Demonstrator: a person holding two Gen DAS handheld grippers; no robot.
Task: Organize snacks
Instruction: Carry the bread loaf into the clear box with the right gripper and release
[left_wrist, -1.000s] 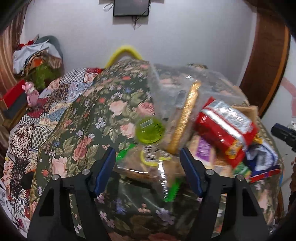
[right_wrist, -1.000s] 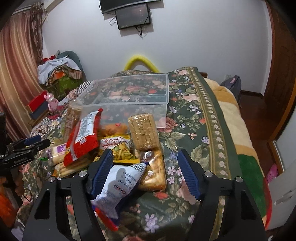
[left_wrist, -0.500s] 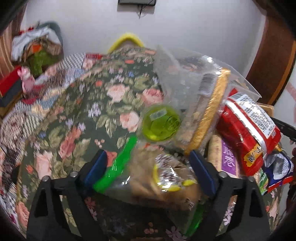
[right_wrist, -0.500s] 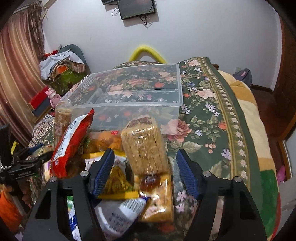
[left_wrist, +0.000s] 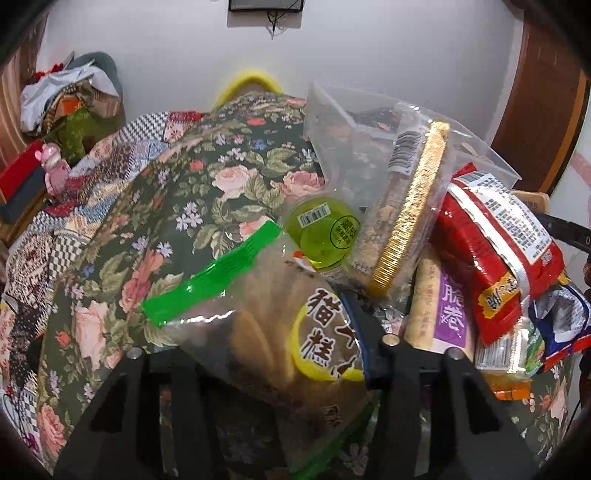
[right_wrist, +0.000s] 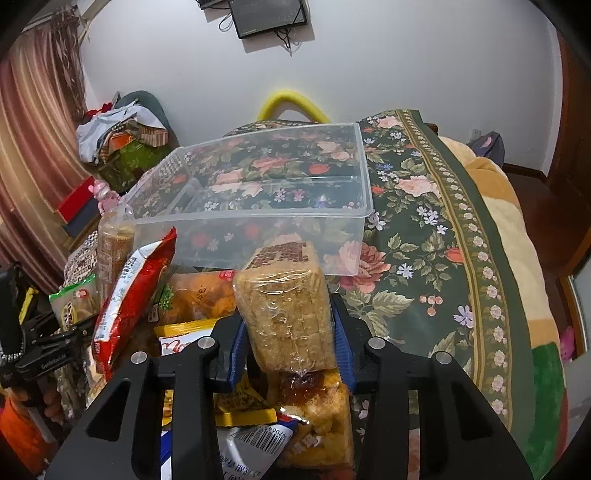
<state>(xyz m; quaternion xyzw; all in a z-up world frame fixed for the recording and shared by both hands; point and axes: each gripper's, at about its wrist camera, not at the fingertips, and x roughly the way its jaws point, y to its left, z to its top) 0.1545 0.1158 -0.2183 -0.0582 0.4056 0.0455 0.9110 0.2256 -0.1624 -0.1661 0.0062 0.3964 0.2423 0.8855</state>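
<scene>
A pile of snack packets lies on a floral bedspread before an empty clear plastic bin (right_wrist: 258, 192). My right gripper (right_wrist: 290, 339) is shut on a clear-wrapped block of tan wafer biscuits (right_wrist: 286, 306), its blue pads against both sides. My left gripper (left_wrist: 266, 332) is shut on a clear cookie bag with green ends (left_wrist: 266, 325); the bag hides the left finger. In the left wrist view a green jelly cup (left_wrist: 321, 230), a gold-edged cookie tray (left_wrist: 410, 218) and a red packet (left_wrist: 495, 243) lie beyond, with the bin (left_wrist: 332, 122) behind.
The red packet (right_wrist: 129, 291) leans at the pile's left in the right wrist view, with a jam pastry (right_wrist: 314, 410) and yellow packet (right_wrist: 192, 332) under my right gripper. Bare bedspread (right_wrist: 424, 229) lies right of the bin. Clothes and boxes (right_wrist: 118, 144) stand far left.
Both grippers moved forward and closed: the left onto the green-ended cookie bag, the right onto the wafer block. The pile looms larger in both views.
</scene>
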